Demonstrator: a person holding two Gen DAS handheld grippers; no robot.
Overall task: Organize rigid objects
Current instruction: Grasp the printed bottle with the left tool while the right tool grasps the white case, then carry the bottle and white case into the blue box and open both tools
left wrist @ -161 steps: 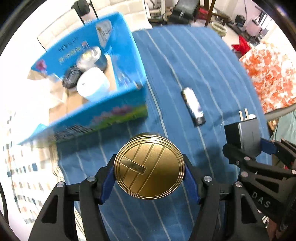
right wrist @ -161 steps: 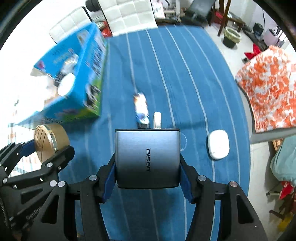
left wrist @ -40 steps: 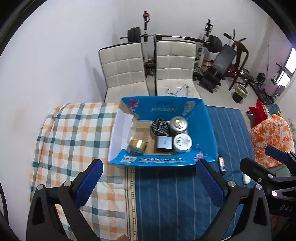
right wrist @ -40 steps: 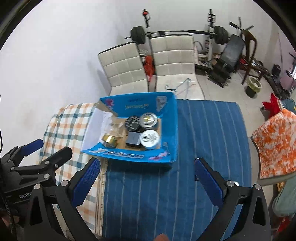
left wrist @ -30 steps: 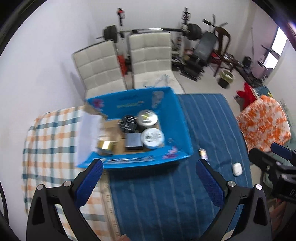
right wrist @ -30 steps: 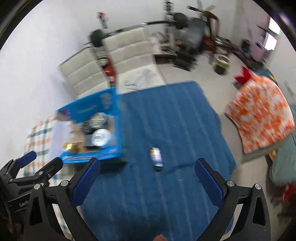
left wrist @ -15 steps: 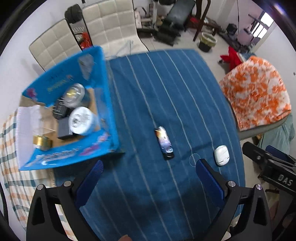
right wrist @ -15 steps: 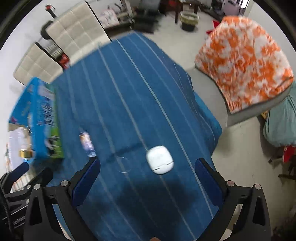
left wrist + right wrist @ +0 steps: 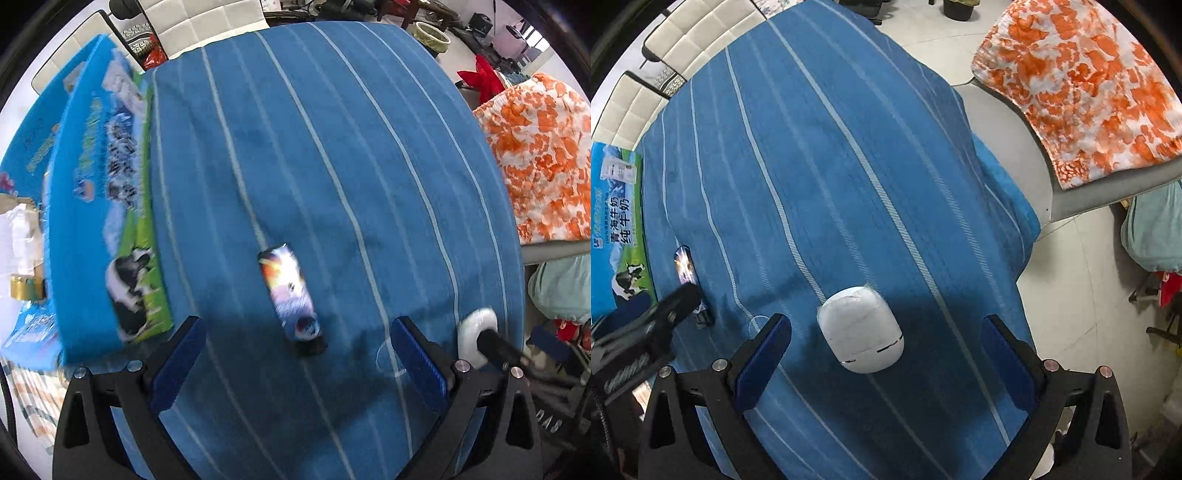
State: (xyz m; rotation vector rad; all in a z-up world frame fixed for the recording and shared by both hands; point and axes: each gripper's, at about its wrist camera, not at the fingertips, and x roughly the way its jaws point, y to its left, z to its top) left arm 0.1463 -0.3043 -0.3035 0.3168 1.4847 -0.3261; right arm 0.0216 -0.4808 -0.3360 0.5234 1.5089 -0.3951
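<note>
Both grippers hang spread and empty: the left gripper (image 9: 295,354) straddles what looks like a lighter (image 9: 290,291), the right gripper (image 9: 886,350) the white case (image 9: 860,328), lined up for pickup toward the blue box (image 9: 99,206).

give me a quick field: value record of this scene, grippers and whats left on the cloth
left gripper: open, empty, over the lighter
right gripper: open, empty, over the white case
lighter: lying flat on the blue striped cloth, between the left jaws in view
white case: on the cloth near its right edge, closed
blue box: at the cloth's left side; contents mostly hidden
left to pack: lighter, white case
</note>
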